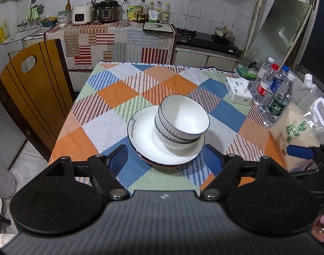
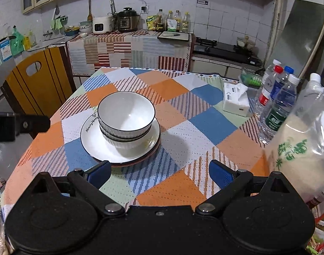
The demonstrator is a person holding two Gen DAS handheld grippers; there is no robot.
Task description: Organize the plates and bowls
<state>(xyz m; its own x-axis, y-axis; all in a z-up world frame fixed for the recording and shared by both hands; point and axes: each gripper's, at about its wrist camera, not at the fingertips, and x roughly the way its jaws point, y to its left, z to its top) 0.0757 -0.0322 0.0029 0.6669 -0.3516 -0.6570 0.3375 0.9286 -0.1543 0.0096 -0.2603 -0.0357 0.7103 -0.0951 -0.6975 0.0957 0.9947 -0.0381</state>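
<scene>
Two bowls sitting nested on stacked plates, table centre. Left claw and right claw hanging spread, empty, at 6 o'clock. Stacking looking finished; next probably backing clear without bumping it.

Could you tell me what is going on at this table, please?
A person holds a gripper in each hand over a table with a patchwork cloth. Two white bowls sit nested on a white plate, which rests on at least one more plate. Both the left gripper and the right gripper are open and hold nothing. The stacking looks done; bottles and a tissue box stand on the right side of the table.
</scene>
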